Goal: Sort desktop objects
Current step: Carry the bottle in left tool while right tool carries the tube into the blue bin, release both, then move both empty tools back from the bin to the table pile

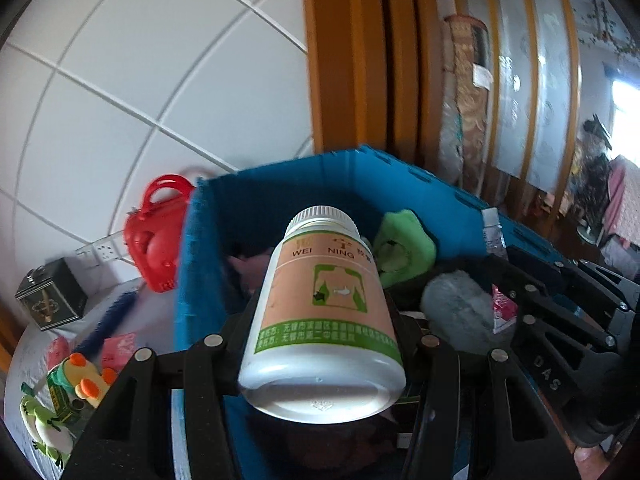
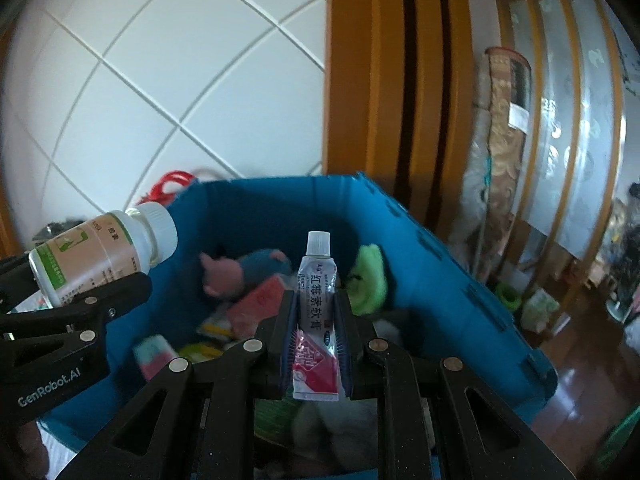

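Blue bin (image 2: 440,280) contents blurred behind held tube (image 2: 316,312).

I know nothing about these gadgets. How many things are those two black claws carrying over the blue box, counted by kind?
Pill bottle: 1, clamped in the left gripper
Ointment tube: 1, clamped in the right gripper
Total: 2

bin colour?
Blue bin, clearest in the right wrist view.
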Demonstrator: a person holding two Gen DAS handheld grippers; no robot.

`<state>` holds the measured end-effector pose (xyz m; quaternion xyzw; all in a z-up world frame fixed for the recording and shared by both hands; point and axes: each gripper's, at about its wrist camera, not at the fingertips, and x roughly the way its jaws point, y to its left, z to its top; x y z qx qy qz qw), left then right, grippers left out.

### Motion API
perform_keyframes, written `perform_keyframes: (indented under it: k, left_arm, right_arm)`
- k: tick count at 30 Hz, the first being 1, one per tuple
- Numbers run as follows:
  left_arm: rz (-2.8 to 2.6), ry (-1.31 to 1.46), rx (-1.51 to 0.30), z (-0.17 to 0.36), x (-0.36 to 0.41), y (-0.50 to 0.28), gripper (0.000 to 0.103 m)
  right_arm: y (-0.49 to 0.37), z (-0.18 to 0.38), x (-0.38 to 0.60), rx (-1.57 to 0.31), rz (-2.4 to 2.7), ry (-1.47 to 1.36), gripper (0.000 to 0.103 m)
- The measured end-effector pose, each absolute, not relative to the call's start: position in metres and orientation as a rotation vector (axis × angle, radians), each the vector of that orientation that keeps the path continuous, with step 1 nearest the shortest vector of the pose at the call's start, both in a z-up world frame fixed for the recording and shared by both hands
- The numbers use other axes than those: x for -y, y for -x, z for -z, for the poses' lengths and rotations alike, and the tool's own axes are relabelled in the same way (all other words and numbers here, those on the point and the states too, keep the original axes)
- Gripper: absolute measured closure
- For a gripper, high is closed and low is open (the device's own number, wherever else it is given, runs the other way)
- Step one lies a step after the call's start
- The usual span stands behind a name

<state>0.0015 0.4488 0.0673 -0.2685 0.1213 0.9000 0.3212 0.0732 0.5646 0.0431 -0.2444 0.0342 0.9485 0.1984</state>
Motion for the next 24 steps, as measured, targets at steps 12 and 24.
perform_keyframes:
  k: [12, 24]
  left_arm:
    - [-2.272, 0.92, -0.418, -0.028, -0.488, 0.006, 0.052]
    - [-2.342, 0.877, -0.417, -0.036, -0.476, 0.002, 0.031]
  right_arm:
    - [-0.058, -0.007, -0.593, -0.082, -2.544, 0.864, 0.085]
    - [-0.046, 0.007, -0.597, -0.115, -2.537, 1.016, 0.085]
